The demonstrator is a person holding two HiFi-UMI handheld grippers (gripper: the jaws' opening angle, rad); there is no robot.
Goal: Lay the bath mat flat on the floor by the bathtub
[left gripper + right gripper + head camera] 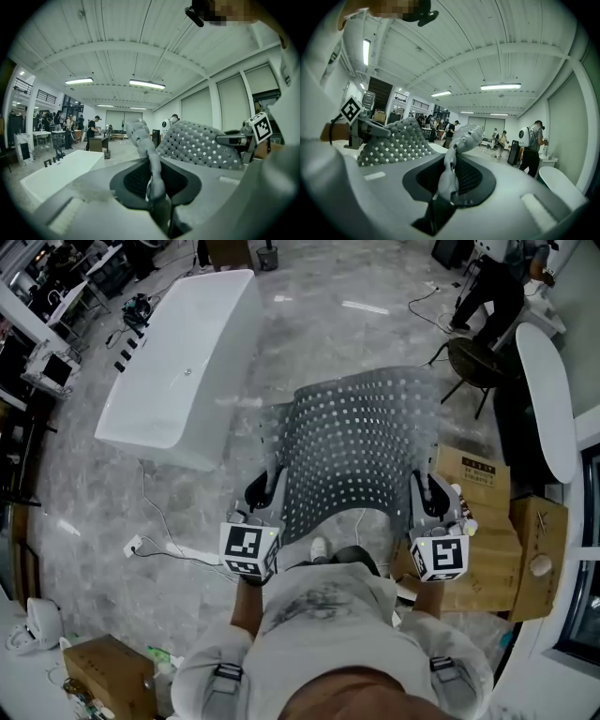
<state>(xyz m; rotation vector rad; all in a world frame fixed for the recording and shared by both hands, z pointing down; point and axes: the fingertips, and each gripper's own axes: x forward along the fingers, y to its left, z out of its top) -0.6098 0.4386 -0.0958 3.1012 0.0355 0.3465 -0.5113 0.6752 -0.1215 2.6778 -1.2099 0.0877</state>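
Observation:
A grey bath mat (361, 446) dotted with pale holes hangs in the air in front of me, bowed upward between the two grippers. My left gripper (272, 482) is shut on its left edge and my right gripper (427, 484) on its right edge. In the left gripper view the mat's edge (143, 136) runs up out of the closed left gripper (154, 180). The right gripper view shows the same at the right gripper (450, 180), with the mat edge (461, 138) pinched there. The white bathtub (183, 362) stands on the marble floor ahead to the left.
Cardboard boxes (487, 521) sit close at the right and another box (108, 671) at the lower left. A power strip with cable (136, 545) lies on the floor left of me. A black stool (473, 362), a white oval piece (548, 399) and a standing person (497, 287) are at the far right.

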